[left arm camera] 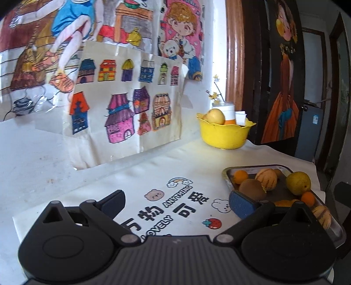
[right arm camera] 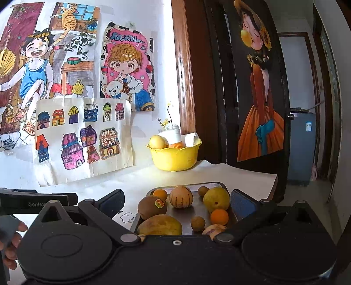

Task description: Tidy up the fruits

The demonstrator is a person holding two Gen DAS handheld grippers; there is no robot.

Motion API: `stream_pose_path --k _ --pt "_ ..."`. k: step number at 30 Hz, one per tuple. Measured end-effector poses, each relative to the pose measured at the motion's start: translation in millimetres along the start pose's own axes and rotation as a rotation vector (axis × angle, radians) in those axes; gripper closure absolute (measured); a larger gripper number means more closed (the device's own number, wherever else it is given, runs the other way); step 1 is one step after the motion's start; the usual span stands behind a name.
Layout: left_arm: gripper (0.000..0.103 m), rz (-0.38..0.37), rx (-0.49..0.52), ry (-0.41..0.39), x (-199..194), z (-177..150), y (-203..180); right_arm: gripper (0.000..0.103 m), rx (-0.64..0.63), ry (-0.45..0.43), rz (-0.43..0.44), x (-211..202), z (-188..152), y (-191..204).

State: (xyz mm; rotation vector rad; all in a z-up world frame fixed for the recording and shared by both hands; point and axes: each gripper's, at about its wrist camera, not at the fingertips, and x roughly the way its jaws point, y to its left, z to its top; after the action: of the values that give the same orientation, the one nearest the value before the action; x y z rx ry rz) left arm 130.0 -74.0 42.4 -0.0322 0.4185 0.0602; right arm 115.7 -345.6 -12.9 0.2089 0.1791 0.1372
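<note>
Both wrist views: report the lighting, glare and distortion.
Left wrist view: daylight washes out the white wall, the door frame bows under fisheye, and corners vignette black. Right wrist view: bright glare on the tablecloth beside the yellow bowl, metal tray sharp, edges curved.

Ahead of the grippers, a white wall [right arm camera: 153, 19] carries colourful hand-drawn paper pictures [right arm camera: 83, 136], with a brown wooden door frame [right arm camera: 186, 76] and dark poster-hung door [right arm camera: 261, 87] to their right.

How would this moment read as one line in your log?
left tool: open, empty | right tool: open, over tray | fruit: on tray | yellow bowl: by wall
</note>
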Motion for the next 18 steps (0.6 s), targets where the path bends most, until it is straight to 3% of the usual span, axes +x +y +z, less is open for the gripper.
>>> stream_pose_path --k 18 --pt "0.000 0.024 -0.031 -0.014 -19 -9 30 0.001 0.008 0.010 -0.036 -11 -13 21"
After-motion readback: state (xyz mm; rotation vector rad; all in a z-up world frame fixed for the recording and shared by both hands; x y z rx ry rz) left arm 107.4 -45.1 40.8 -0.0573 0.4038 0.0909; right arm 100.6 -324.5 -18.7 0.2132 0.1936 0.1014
